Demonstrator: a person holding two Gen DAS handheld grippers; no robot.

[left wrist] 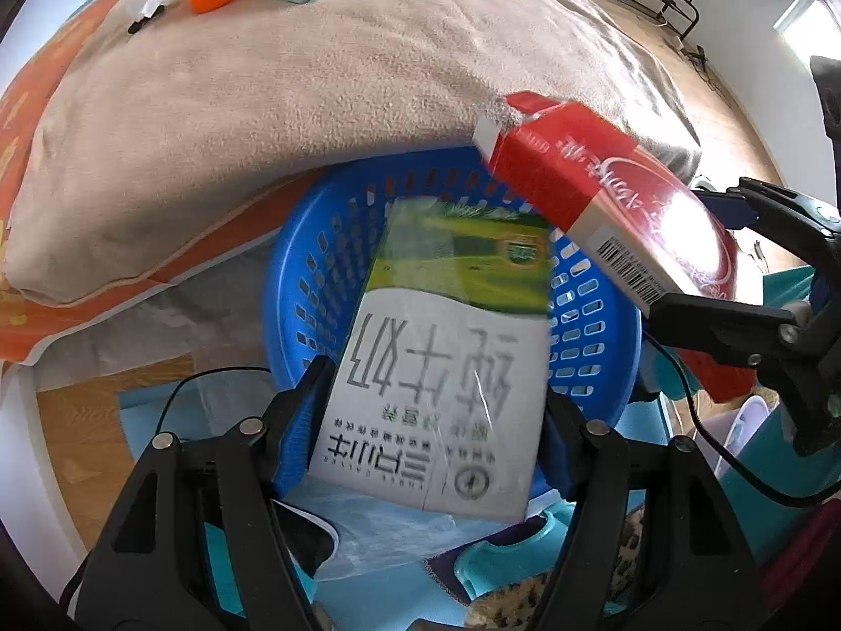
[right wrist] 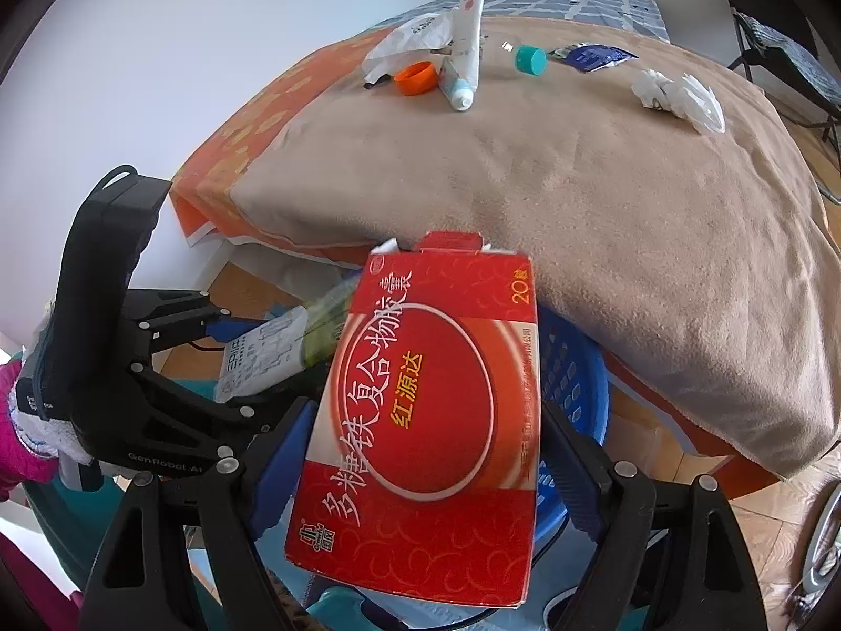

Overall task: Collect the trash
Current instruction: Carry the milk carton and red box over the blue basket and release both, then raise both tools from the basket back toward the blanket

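My left gripper (left wrist: pixel 428 420) is clamped on a white and green cardboard milk carton (left wrist: pixel 441 363), its blue pads pressed to the carton's two long sides, and I hold it tilted over the round blue perforated plastic basket (left wrist: pixel 310 284) that stands on the floor against the near edge of the bed. From the right wrist view the same carton (right wrist: pixel 268 352) shows to the left, sticking out of that gripper (right wrist: pixel 221 347). My right gripper (right wrist: pixel 420 452) is closed on a flat red cardboard medicine box (right wrist: pixel 436 420) with yellow and white lettering, its top flap open; the box hangs above the basket's (right wrist: pixel 578 384) right side, and in the left wrist view it (left wrist: pixel 604 194) reaches in from the right, over the rim. The bed is covered with a tan fleece blanket (right wrist: pixel 604 200) over an orange patterned sheet (right wrist: pixel 247 126). Far across the blanket lies more litter: an orange plastic bottle cap (right wrist: pixel 416 78), a white tube with a pale blue end (right wrist: pixel 465 47), a crumpled clear plastic wrapper (right wrist: pixel 410 37) beside them, a teal bottle cap (right wrist: pixel 531 60), a dark blue foil sachet (right wrist: pixel 594 58) and a wad of white tissue (right wrist: pixel 678 97) on the right.
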